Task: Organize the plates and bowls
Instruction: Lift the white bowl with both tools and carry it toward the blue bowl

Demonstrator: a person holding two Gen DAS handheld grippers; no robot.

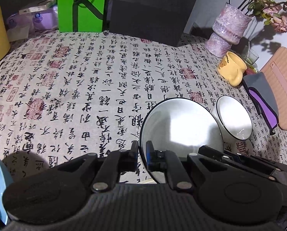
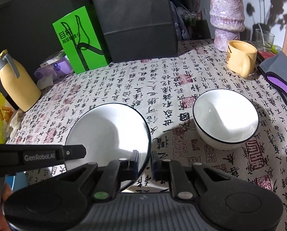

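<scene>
Both tools, left (image 1: 142,156) and right (image 2: 145,162), pinch the plate (image 2: 108,132) by opposite rim edges. Glazed ceramic looks stiff, slippery, breakable; rim grips suit it. Bowl (image 2: 225,118) waits nearby.

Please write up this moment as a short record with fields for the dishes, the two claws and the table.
plate: white with dark rim, lifted off the table, pinched at opposite edges by both claws
left claw: shut on the plate's rim
right claw: shut on the plate's rim
bowl: white with dark rim, upright on the cloth, right of the plate, untouched
table: patterned cloth
behind bowl: yellow mug, purple vase
</scene>
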